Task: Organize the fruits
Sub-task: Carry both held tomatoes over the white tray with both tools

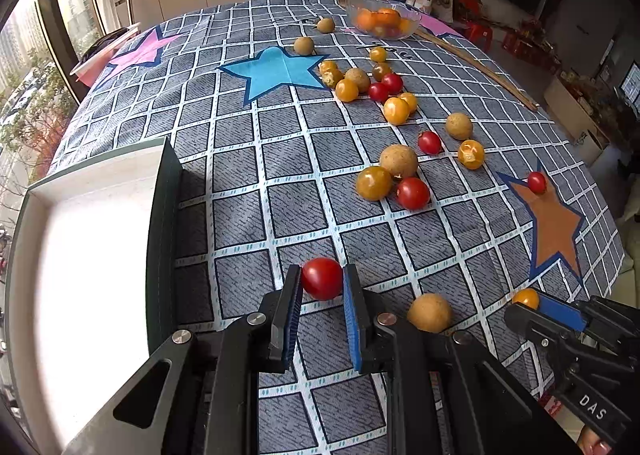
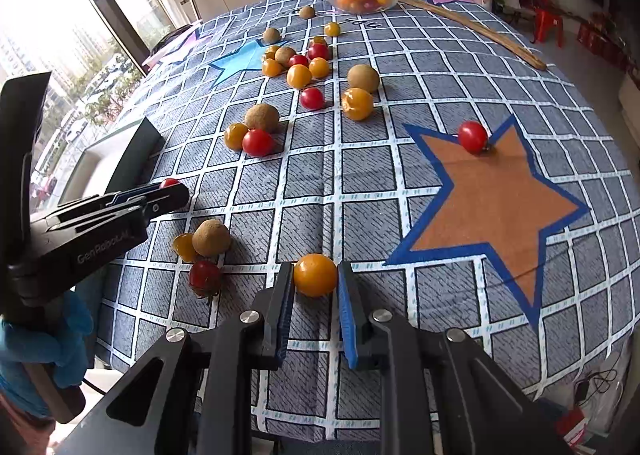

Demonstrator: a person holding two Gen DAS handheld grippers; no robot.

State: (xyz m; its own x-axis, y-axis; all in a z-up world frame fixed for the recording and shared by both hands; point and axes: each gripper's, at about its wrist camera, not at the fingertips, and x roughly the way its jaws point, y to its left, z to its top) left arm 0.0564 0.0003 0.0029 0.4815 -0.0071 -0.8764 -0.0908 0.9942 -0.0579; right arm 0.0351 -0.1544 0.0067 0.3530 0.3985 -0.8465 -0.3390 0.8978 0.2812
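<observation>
My left gripper [image 1: 322,279] is shut on a red cherry tomato [image 1: 322,278], held just above the checked cloth, right of a white tray [image 1: 92,215]. My right gripper [image 2: 315,275] is shut on a yellow cherry tomato [image 2: 315,275] near the table's front edge; it also shows in the left wrist view [image 1: 526,298]. Several red and yellow tomatoes and brown longans lie scattered, such as a longan [image 1: 399,161], a red tomato [image 1: 413,193] and a red tomato on the orange star [image 2: 472,137].
A glass bowl [image 1: 414,17] of orange fruit stands at the table's far side, beside a long wooden stick [image 1: 480,67]. A longan [image 2: 211,237], a yellow tomato and a red tomato [image 2: 205,275] lie between the grippers. The tray has a dark rim [image 1: 162,239].
</observation>
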